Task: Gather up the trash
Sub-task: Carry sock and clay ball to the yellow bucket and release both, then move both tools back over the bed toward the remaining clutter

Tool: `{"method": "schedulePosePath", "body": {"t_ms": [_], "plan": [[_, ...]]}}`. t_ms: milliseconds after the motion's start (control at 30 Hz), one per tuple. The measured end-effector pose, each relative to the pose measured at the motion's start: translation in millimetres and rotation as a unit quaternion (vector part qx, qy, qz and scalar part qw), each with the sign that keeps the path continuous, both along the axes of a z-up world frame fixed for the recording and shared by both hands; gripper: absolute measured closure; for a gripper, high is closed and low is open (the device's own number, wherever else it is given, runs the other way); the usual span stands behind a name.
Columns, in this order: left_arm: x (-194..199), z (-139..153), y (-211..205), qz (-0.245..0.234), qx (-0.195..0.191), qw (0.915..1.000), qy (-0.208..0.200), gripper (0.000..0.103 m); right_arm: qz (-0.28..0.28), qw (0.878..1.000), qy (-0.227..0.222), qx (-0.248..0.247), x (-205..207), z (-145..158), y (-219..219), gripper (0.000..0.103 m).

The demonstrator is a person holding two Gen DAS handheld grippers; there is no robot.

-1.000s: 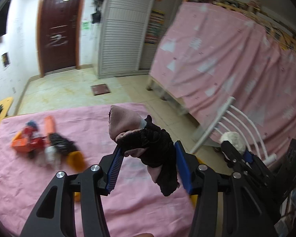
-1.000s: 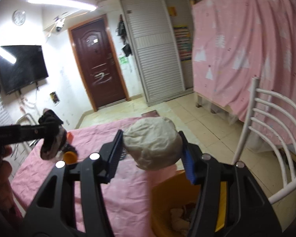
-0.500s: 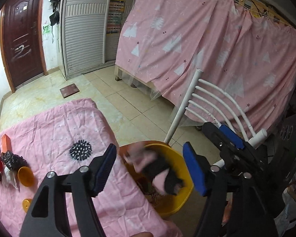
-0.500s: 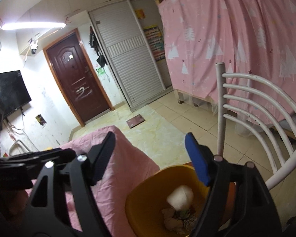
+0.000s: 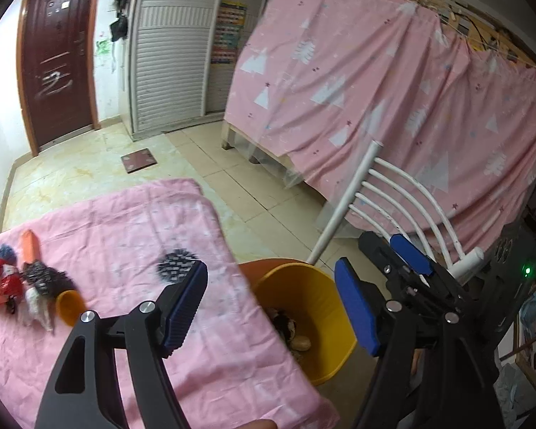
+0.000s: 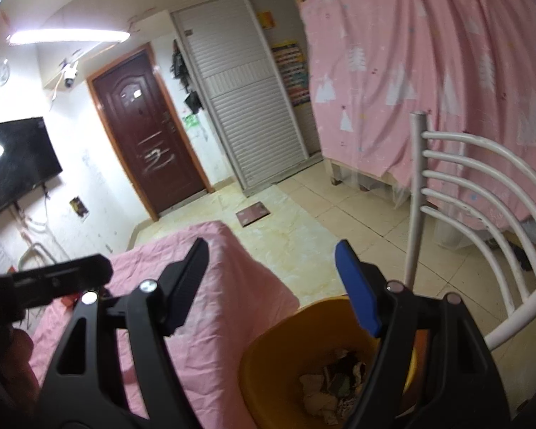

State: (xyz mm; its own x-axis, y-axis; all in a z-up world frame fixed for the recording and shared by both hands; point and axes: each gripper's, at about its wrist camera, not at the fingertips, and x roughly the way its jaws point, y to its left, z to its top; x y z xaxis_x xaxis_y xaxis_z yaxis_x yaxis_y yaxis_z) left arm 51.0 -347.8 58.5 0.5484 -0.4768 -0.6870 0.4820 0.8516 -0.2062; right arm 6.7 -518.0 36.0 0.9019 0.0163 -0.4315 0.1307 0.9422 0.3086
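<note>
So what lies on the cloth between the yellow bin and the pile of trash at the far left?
In the left wrist view, only a black spiky ball lies between the yellow bin and the trash pile; otherwise the pink cloth is bare.

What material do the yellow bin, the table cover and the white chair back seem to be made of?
Yellow bin: probably plastic; smooth, evenly coloured wall with a dull sheen.
Table cover: thin woven cloth, matte pink; it shows creases and hangs in soft folds over the edge.
White chair back: likely painted metal tube; thin, round, curved bars with a slight gloss, though wood cannot be excluded.

Both claws (image 5: 271,307) (image 6: 271,286) agape, empty
</note>
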Motion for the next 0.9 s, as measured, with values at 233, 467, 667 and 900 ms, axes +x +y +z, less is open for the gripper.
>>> {"method": "schedulePosePath", "body": {"t_ms": [233,467,667,900], "plan": [[7.1,10.5,60.8,0.042,-0.012,0.9990,-0.008,0.036,0.058,0.998,-0.006,-0.022,7.7,4.0,54.0,0.033],[23.0,18.1,137.4,0.096,-0.017,0.9950,-0.020,0.036,0.114,0.993,0.011,-0.028,24.5,-1.3,109.1,0.033],[33.1,17.8,200.3,0.141,-0.016,0.9897,-0.022,0.036,0.153,0.987,0.036,-0.038,45.0,-8.2,152.7,0.033],[41.8,6.2,257.2,0.189,-0.006,0.9819,-0.017,0.036,0.199,0.977,0.053,-0.062,65.9,-10.6,203.1,0.032]]}}
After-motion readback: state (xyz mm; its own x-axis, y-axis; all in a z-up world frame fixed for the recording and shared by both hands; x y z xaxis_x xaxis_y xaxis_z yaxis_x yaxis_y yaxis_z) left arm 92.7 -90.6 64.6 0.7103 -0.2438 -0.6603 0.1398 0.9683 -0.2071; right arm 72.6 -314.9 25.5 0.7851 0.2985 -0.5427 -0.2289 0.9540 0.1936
